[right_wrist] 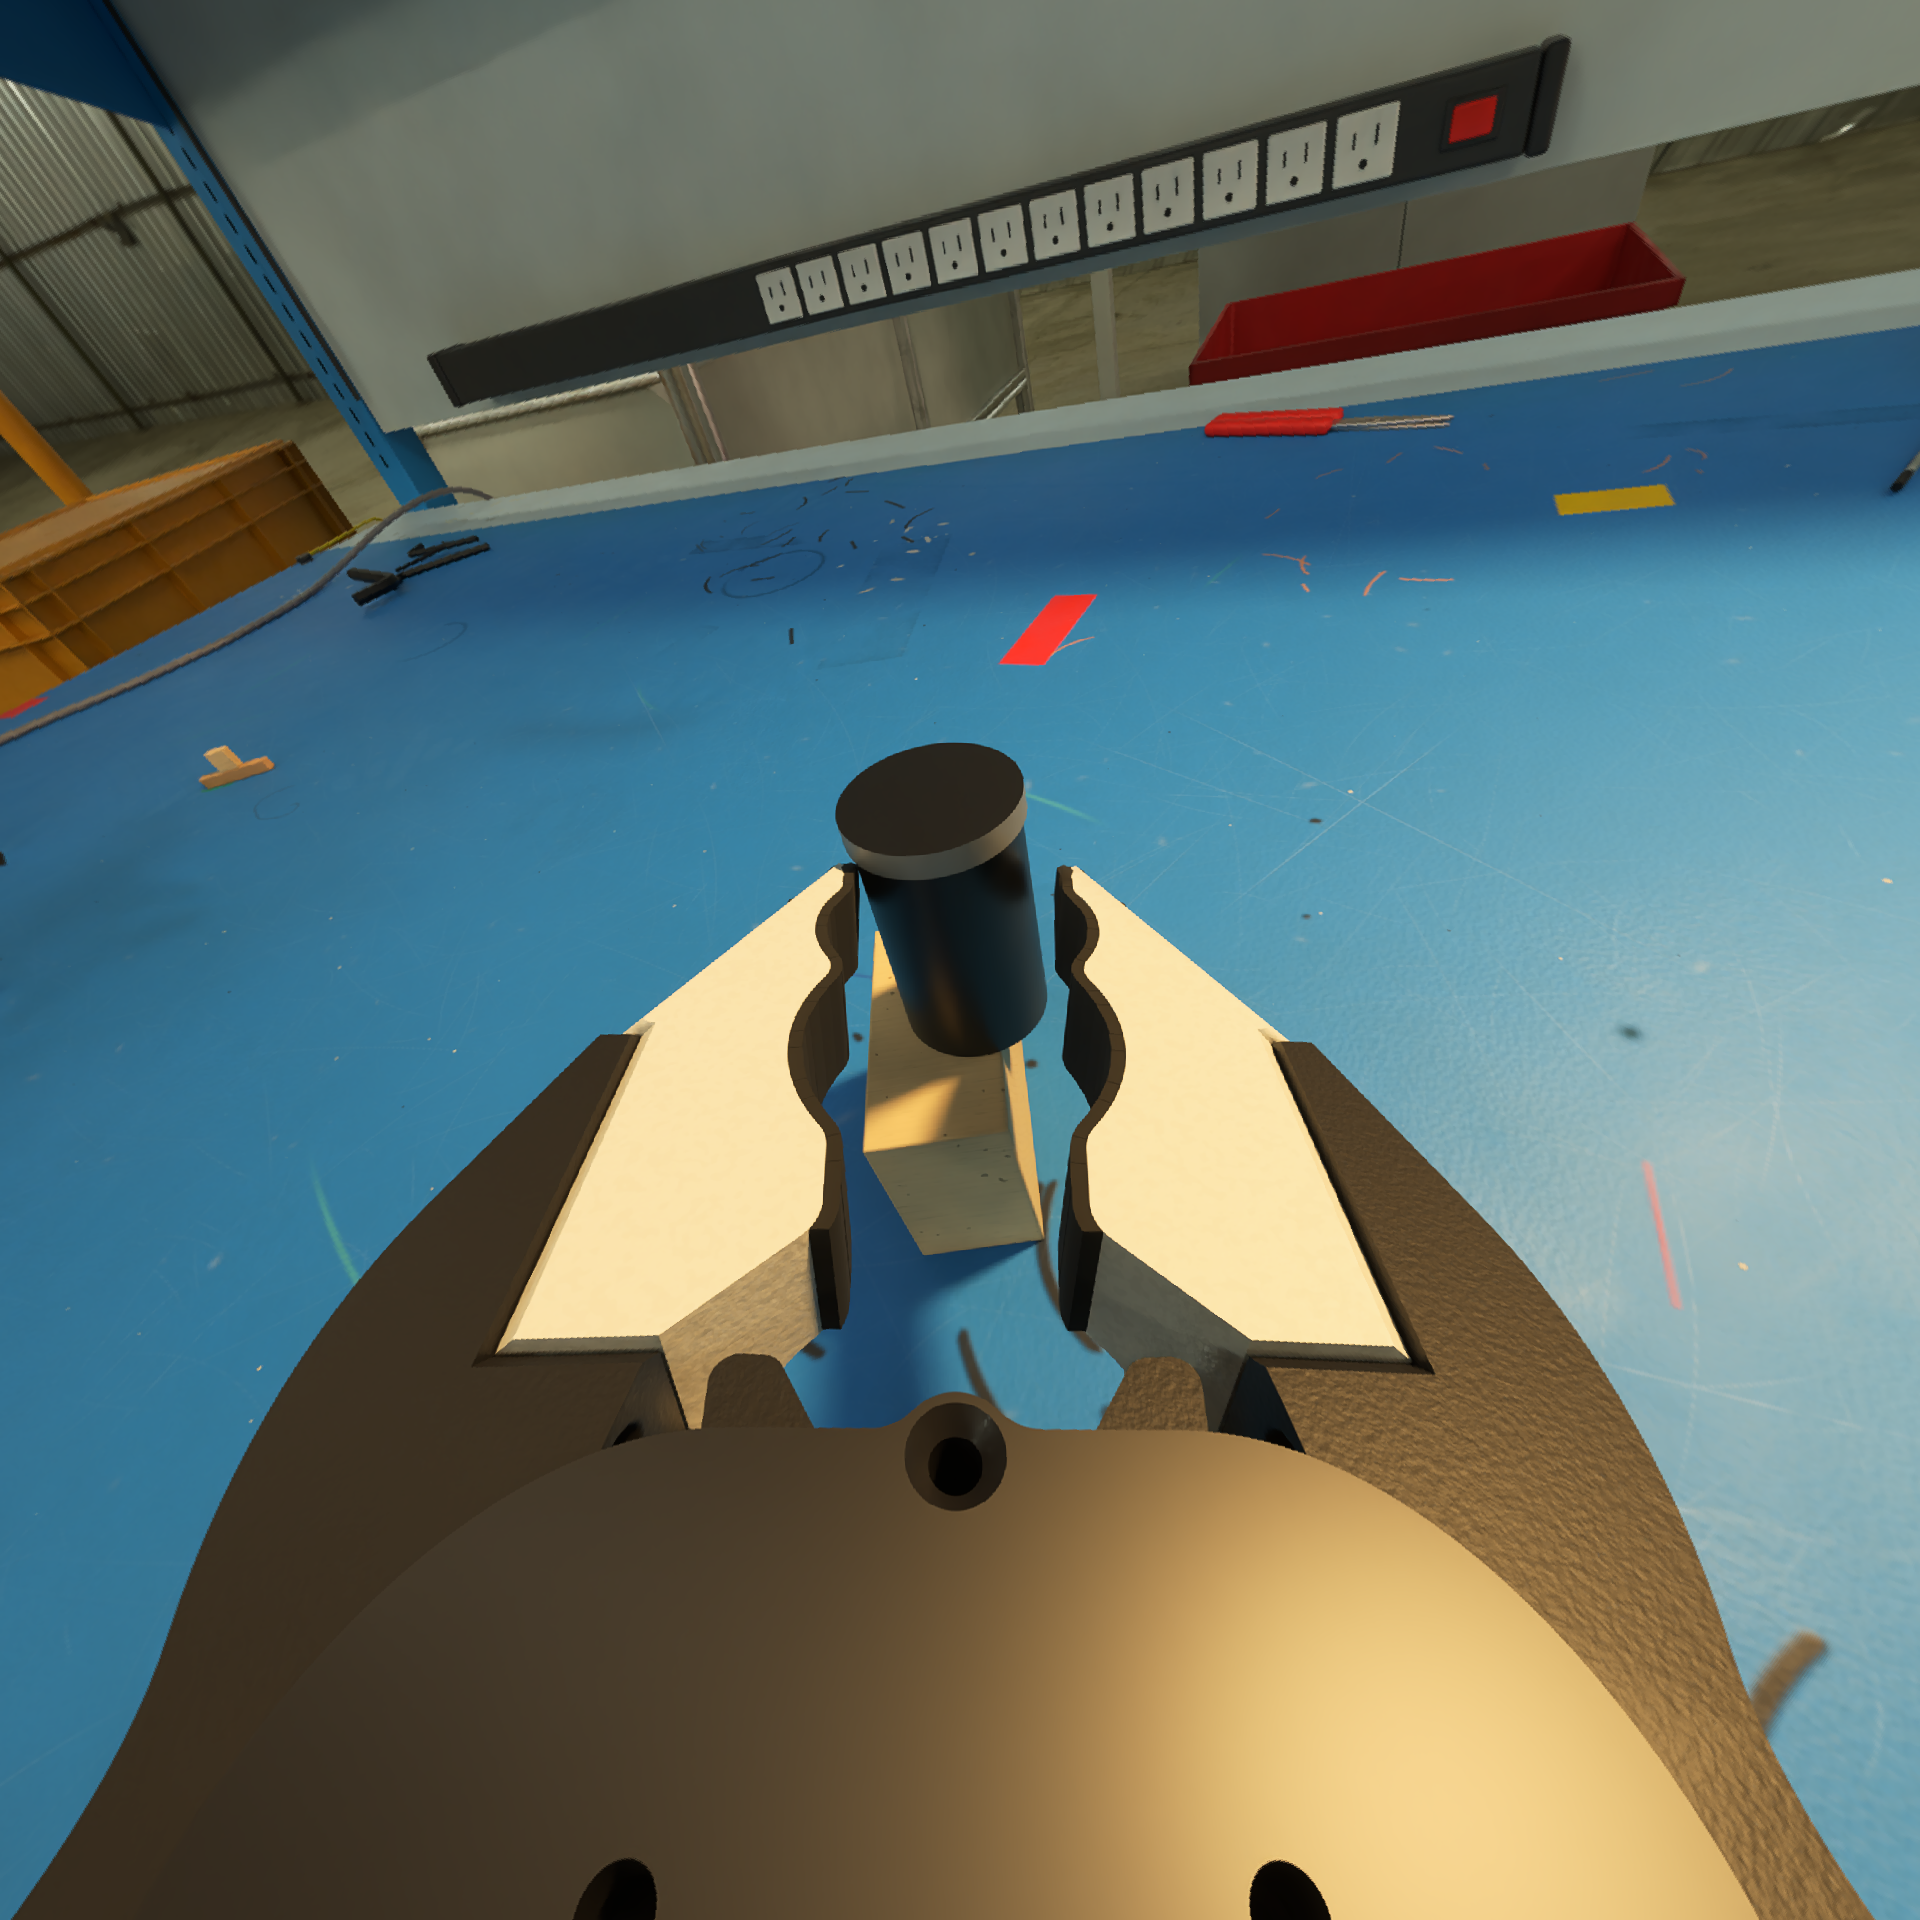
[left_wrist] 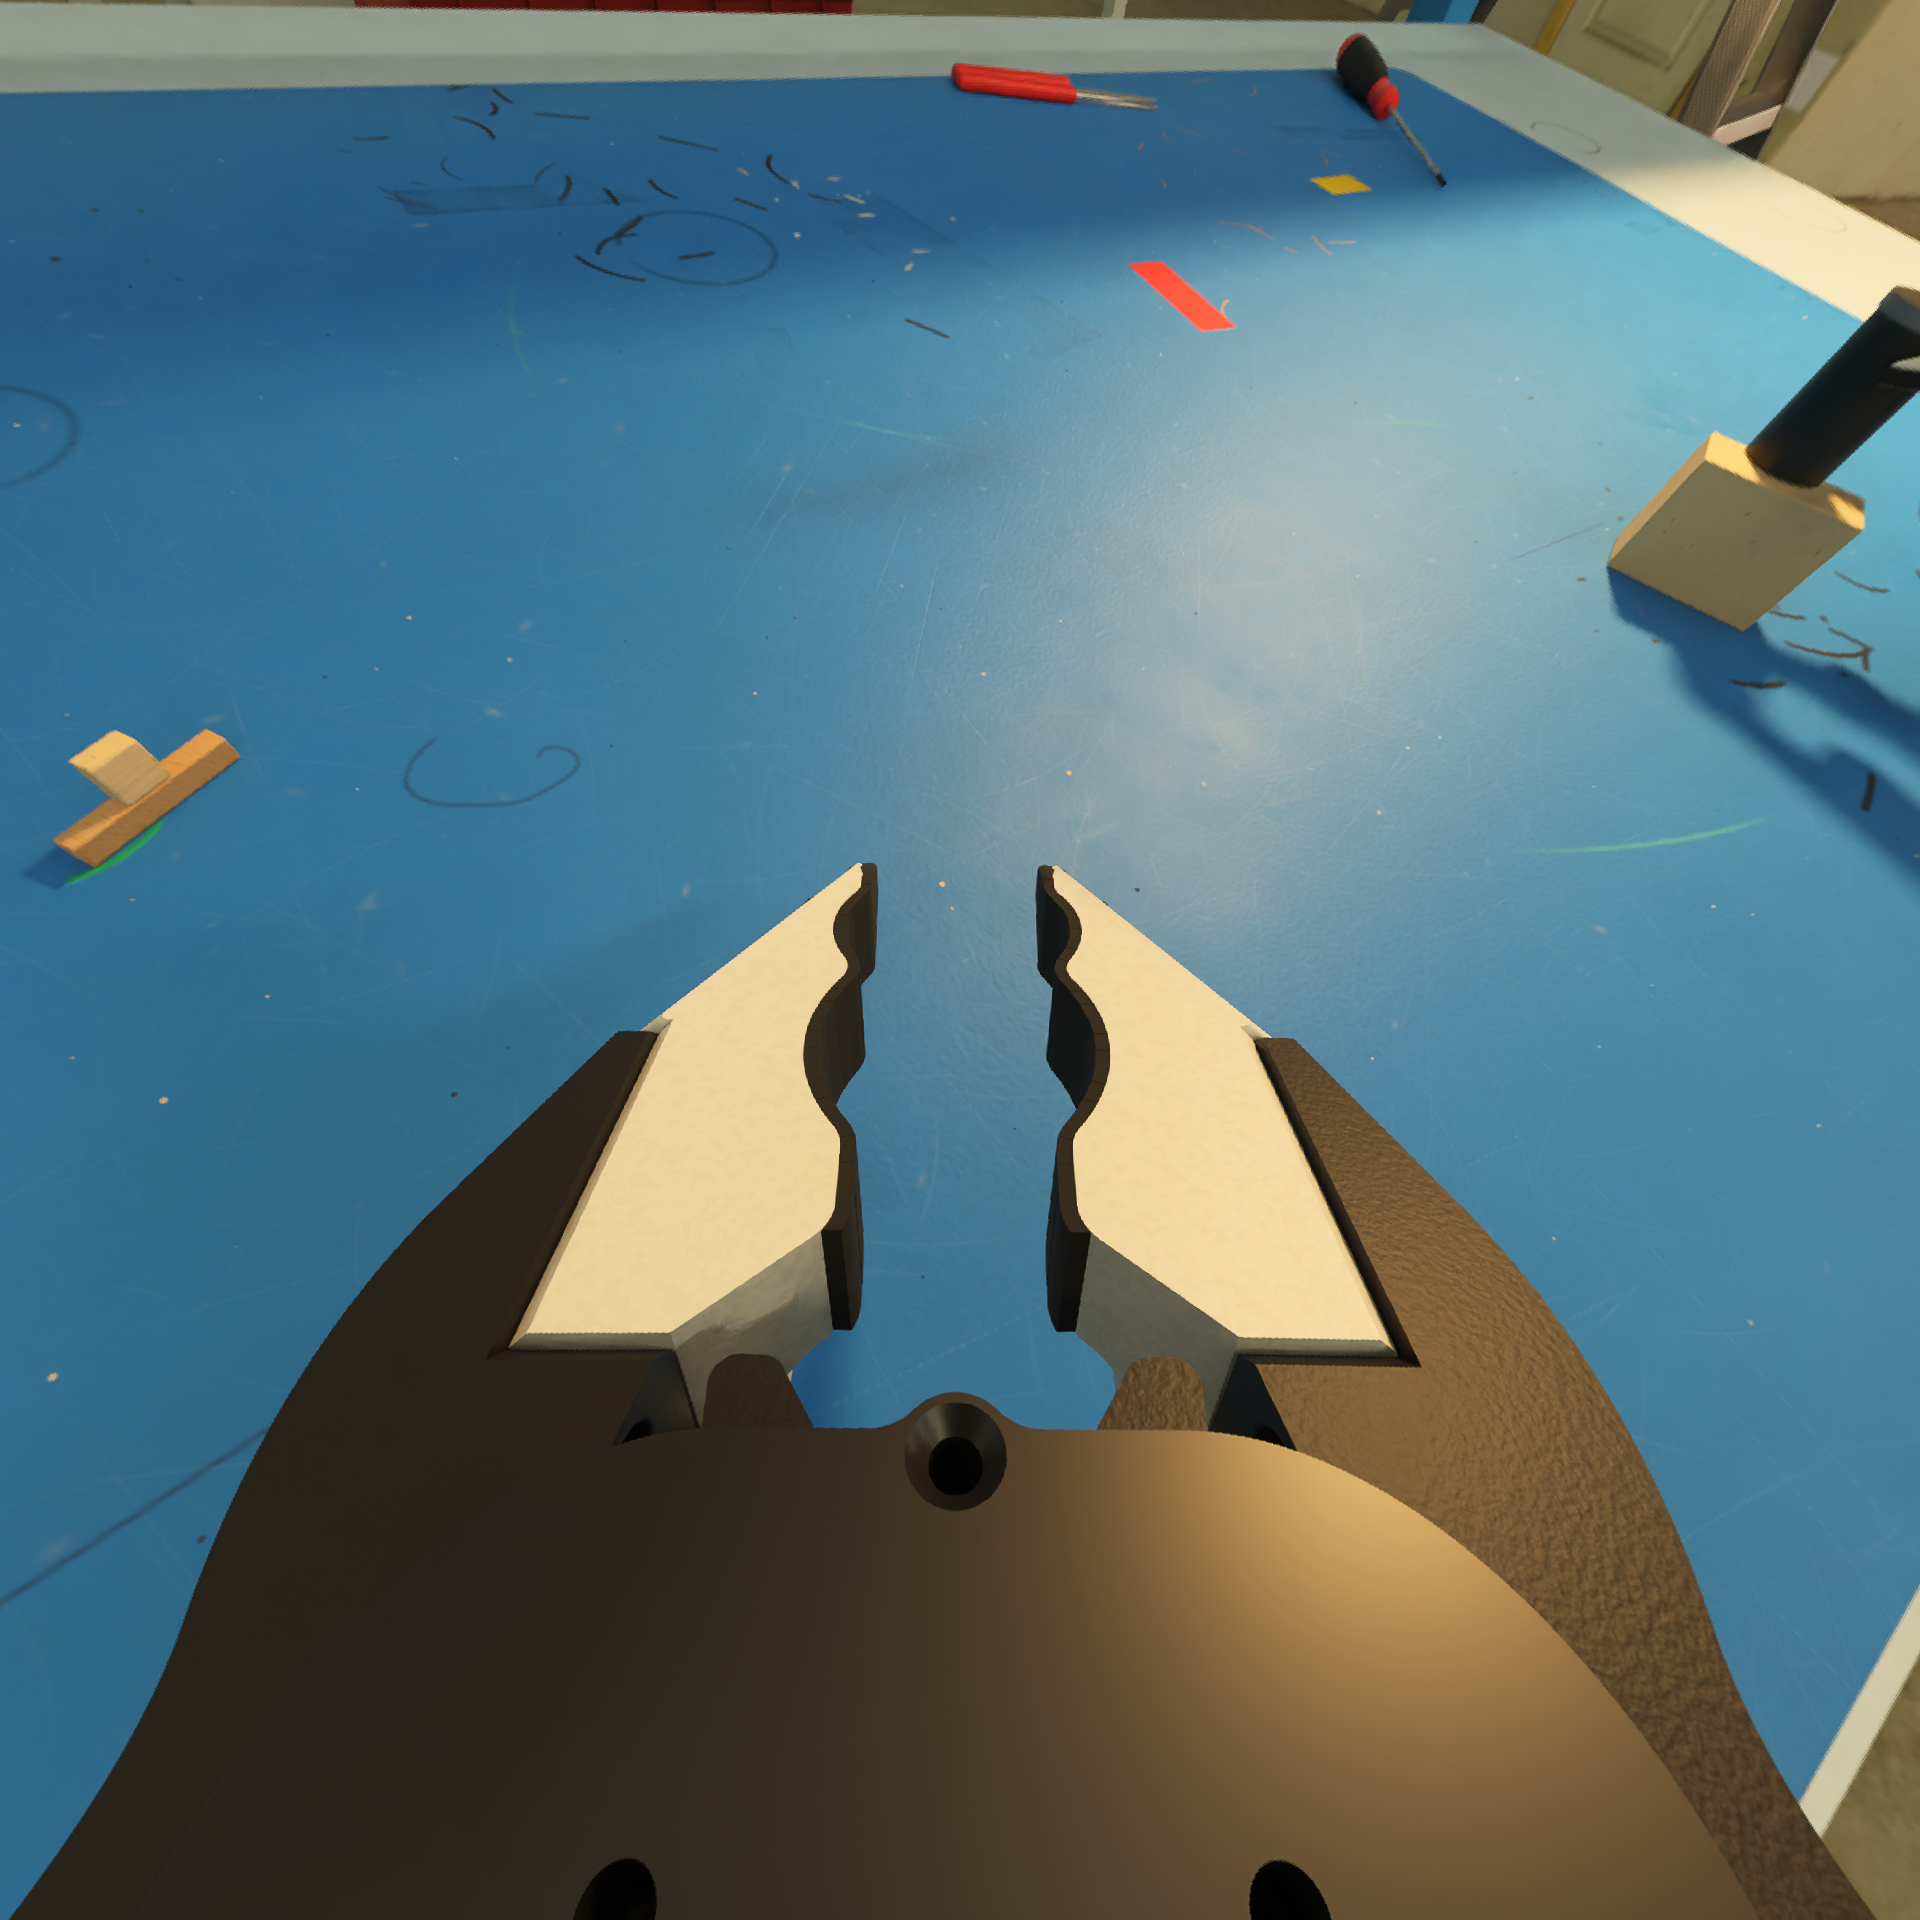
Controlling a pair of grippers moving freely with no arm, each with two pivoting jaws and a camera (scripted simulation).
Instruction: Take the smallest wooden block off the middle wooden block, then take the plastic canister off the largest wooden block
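My left gripper point(left_wrist: 956, 883) spread, empty | my right gripper point(right_wrist: 956, 883) spread around black canister point(right_wrist: 951, 925) on largest block point(right_wrist: 951, 1153), touching unclear

Left wrist view high over blue mat point(left_wrist: 935, 520), facing its far edge, right wrist view low, close on plastic canister point(right_wrist: 951, 925), both share red tape strip point(left_wrist: 1181, 295)

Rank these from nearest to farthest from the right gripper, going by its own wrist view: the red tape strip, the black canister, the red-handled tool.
1. black canister, between the right gripper fingertips
2. red tape strip, ahead, mid-table
3. red-handled tool, far edge, right
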